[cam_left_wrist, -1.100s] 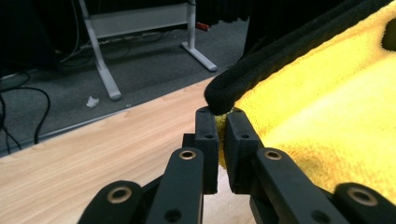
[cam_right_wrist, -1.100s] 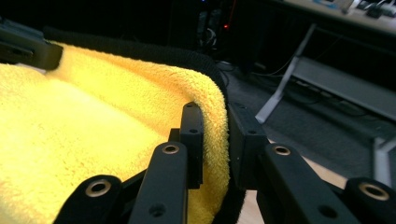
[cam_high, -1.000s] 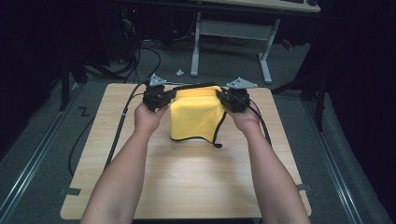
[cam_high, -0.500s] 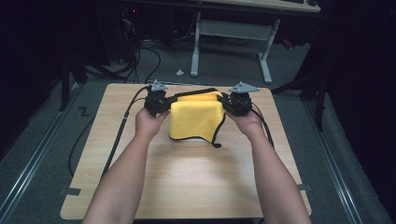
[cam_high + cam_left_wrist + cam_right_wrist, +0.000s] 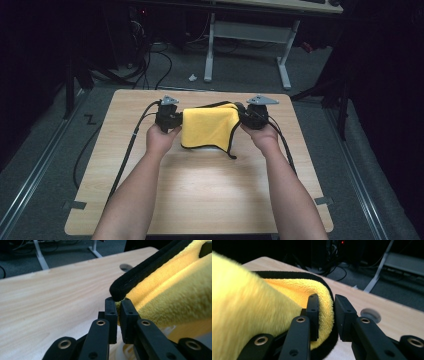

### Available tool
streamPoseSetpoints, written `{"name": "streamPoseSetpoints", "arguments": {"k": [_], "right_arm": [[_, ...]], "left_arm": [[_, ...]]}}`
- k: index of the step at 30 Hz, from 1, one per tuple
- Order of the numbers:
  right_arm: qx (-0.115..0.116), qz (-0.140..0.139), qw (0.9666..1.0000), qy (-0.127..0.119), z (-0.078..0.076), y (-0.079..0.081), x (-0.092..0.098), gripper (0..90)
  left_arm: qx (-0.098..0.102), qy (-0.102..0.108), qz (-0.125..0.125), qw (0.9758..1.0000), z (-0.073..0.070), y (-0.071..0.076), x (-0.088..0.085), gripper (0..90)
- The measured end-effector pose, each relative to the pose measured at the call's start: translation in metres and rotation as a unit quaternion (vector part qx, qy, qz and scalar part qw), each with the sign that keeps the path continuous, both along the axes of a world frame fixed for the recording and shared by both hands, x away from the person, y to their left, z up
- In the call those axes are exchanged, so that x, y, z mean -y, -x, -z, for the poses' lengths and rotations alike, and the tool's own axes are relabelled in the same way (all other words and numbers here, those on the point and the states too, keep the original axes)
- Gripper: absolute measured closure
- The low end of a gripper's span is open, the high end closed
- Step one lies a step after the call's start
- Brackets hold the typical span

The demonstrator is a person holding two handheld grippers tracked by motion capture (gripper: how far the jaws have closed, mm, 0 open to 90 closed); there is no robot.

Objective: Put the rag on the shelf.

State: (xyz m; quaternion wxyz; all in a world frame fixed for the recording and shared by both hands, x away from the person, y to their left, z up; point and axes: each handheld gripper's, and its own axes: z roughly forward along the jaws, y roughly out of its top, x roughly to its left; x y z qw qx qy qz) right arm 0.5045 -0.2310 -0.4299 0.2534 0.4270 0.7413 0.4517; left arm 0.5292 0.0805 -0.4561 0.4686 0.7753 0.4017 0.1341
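Observation:
A yellow cloth (image 5: pixel 207 127) with a black trim hangs folded between my two grippers over the far half of the wooden table (image 5: pixel 210 195). My left gripper (image 5: pixel 180 120) pinches the cloth's left edge. In the left gripper view, its jaws (image 5: pixel 118 303) are shut on the yellow pile (image 5: pixel 175 295) just below the trim. My right gripper (image 5: pixel 241 117) is at the cloth's right edge. Its jaws (image 5: pixel 326 298) have just been opening. The fold of cloth (image 5: pixel 249 302) still lies between them against one pad, with a thin gap to the other.
A small round grey disc (image 5: pixel 370 314) is set into the tabletop near the far edge. Behind the table stands a white-legged desk frame (image 5: pixel 247 32), with cables (image 5: pixel 150 65) on the grey floor. Black cables trail from both grippers along the forearms.
Both hands have sunk toward the table with the cloth stretched between them. The cloth's lower edge now sits lower.

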Motion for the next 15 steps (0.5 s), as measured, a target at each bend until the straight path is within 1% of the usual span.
{"name": "streamPoseSetpoints", "arguments": {"k": [2,4,5,7,9,11,12,13,14,15], "right_arm": [[-0.009,0.001,1.0000,0.001,0.008,0.000,0.001,74.9],[-0.016,0.003,0.9998,-0.007,0.014,0.000,0.002,75.1],[-0.019,0.006,0.9997,-0.010,0.017,0.000,0.002,74.7],[-0.020,0.009,0.9996,-0.020,0.021,0.001,0.003,72.1],[-0.022,0.012,0.9992,-0.031,0.022,0.001,0.004,67.8],[-0.023,0.019,0.9990,-0.034,0.022,0.001,0.005,61.1],[-0.024,0.022,0.9989,-0.034,0.021,0.001,0.007,59.1],[-0.022,0.025,0.9990,-0.031,0.021,0.001,0.009,57.7],[-0.017,0.031,0.9990,-0.029,0.020,0.001,0.010,56.6],[-0.019,0.034,0.9988,-0.031,0.019,0.001,0.011,55.4]], "left_arm": [[-0.003,-0.003,0.001,1.0000,0.005,0.002,0.000,85.3],[-0.002,-0.013,0.006,0.9999,0.009,0.005,0.002,85.3],[-0.003,-0.014,0.006,0.9999,0.011,0.006,0.002,85.3],[-0.008,-0.004,0.003,1.0000,0.013,0.007,0.000,85.2],[-0.009,-0.002,0.006,0.9999,0.013,0.009,0.000,85.0],[-0.012,-0.003,0.010,0.9999,0.013,0.009,0.001,82.7],[-0.012,-0.007,0.009,0.9999,0.013,0.010,0.001,79.2],[-0.008,-0.019,0.001,0.9998,0.013,0.011,0.001,78.1],[-0.010,-0.020,-0.002,0.9997,0.014,0.011,0.000,77.8],[-0.014,-0.018,-0.005,0.9997,0.015,0.010,-0.002,77.8]]}}
